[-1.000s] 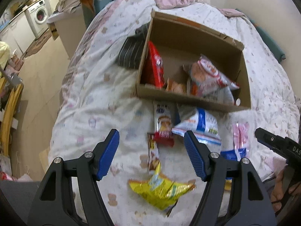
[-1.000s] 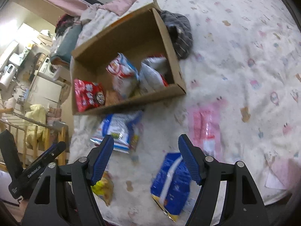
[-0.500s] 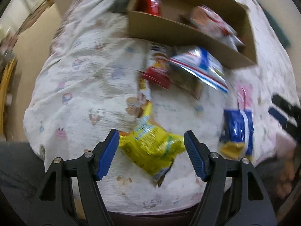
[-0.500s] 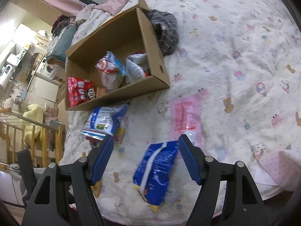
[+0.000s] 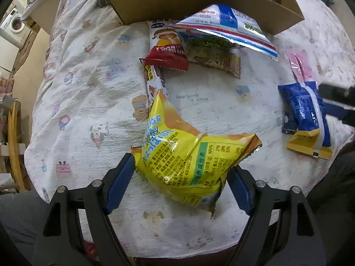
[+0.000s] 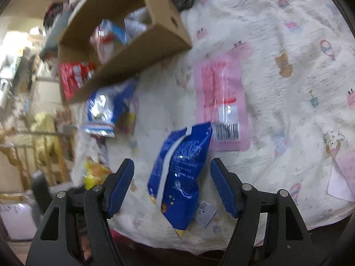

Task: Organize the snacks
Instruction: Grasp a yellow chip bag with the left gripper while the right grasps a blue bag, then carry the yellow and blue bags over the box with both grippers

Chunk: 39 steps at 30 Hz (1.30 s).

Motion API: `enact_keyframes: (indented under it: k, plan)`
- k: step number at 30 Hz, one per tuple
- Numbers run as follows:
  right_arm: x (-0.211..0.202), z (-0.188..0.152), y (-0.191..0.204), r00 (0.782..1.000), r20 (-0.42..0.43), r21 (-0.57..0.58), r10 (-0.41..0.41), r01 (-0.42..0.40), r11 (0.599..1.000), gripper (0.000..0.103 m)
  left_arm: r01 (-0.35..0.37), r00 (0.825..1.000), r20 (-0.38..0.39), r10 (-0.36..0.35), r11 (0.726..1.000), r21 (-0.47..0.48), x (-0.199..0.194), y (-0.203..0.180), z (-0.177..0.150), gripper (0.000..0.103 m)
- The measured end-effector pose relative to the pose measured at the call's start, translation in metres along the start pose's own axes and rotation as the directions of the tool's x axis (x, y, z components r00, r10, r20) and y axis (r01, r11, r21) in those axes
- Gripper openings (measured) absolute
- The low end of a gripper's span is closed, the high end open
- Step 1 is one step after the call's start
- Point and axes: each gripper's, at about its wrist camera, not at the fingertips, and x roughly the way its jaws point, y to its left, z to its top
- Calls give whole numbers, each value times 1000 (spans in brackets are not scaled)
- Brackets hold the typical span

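Behind the yellow bag (image 5: 186,155), left gripper (image 5: 179,186) pads partly hide.

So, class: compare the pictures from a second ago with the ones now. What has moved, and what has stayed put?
Both grippers came down toward the bed, open. The left gripper now straddles the yellow bag; the right gripper straddles the blue bag. Neither bag is clamped or lifted yet. The box, the pink packet and the other snacks lie as before.
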Motion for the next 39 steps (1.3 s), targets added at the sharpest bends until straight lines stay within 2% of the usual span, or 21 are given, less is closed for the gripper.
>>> enact_keyframes:
  k: [5, 9, 12, 13, 15, 19, 24, 27, 32, 35, 39]
  plan:
    - [19, -3, 11, 996, -55, -53, -64, 61, 997, 74, 33, 999, 15, -33, 999, -11, -5, 5, 1, 54]
    - [29, -10, 26, 992, -64, -137, -107, 97, 986, 71, 22, 998, 57, -21, 999, -27, -17, 11, 3, 53]
    - [34, -14, 31, 991, -53, -190, -125, 113, 975, 52, 24, 996, 86, -20, 998, -53, -21, 18, 3, 53]
    - [34, -14, 34, 991, -46, -200, -127, 115, 973, 41, 35, 995, 92, -28, 997, -71, -22, 22, 4, 53]
    - [29, -12, 38, 992, -21, -223, -123, 115, 968, 31, 45, 995, 99, -34, 994, -103, -22, 28, 6, 53]
    - [15, -11, 49, 998, 27, -260, -64, 68, 963, 23, 49, 993, 109, -33, 988, -149, -24, 41, 6, 53]
    - [1, -11, 55, 998, 34, -269, 44, -33, 963, 22, 40, 992, 128, -18, 985, -169, -21, 42, 3, 53]
    - [-11, -10, 59, 992, 69, -274, 106, -83, 958, 22, 41, 991, 134, -17, 983, -179, -23, 44, 4, 53]
    - [-38, -8, 69, 959, 173, -301, 225, -166, 939, 21, 60, 983, 181, -26, 981, -185, -44, 51, 14, 53]
    - [-52, -8, 72, 941, 233, -313, 245, -166, 935, 21, 76, 978, 207, -39, 981, -178, -60, 55, 26, 53]
    - [-68, -4, 75, 920, 285, -310, 269, -177, 934, 21, 67, 964, 264, -21, 984, -168, -88, 61, 49, 53]
